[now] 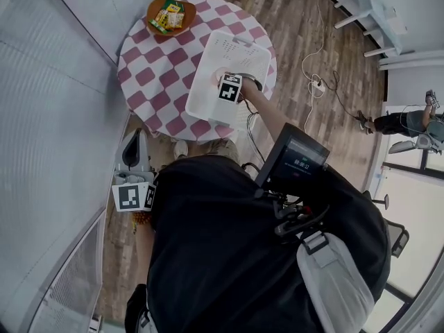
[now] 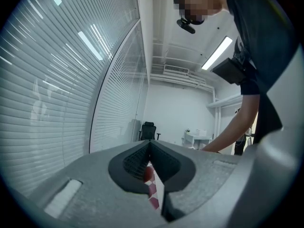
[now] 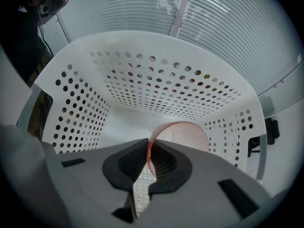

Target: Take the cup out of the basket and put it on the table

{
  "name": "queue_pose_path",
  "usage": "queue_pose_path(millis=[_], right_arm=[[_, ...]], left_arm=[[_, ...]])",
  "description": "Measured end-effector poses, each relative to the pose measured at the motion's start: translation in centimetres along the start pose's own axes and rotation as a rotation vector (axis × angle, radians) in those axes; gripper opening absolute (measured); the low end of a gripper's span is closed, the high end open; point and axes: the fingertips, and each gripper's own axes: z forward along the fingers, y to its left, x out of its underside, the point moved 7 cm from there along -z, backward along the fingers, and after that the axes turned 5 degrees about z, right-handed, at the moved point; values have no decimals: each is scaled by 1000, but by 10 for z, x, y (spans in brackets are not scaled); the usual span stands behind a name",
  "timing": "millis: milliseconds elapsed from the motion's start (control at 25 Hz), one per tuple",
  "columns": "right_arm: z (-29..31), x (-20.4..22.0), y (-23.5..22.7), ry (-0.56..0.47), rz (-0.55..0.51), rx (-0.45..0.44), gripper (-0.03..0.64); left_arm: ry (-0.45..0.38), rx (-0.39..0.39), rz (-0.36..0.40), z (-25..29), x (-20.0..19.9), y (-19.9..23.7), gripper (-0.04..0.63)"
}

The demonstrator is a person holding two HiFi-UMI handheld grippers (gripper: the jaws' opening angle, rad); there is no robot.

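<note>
So far: cup gripped, not yet out of the basket

Nearest the person, the left gripper (image 2: 150, 151) is hanging low at the left side, pointing level. Its jaws are lying together with nothing between them, and it is taking no part in the work. Farther out, the right gripper (image 3: 148, 148) is reaching steeply down into the white perforated basket (image 3: 142, 80). Its jaws are pinching the thin wall of the translucent pinkish cup (image 3: 183, 133), one pad inside the rim and one outside. The cup is sitting down inside the basket. Whether its base is resting on the basket floor or hanging just clear of it is hard to tell from this angle. The grasp is looking done, while the lift over the basket wall and the setting down are remaining. Around the basket, the checkered table (image 1: 149, 75) is showing bare cloth to the left, with a bowl of snacks (image 1: 168, 16) at its far edge.
</note>
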Motion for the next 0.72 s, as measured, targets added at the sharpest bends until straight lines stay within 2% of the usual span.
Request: queue_pose_path(millis=[720], right_arm=[[-53, -14, -8, -139, 3, 139, 23]], left_arm=[[13, 39, 6, 3, 3, -1, 5]])
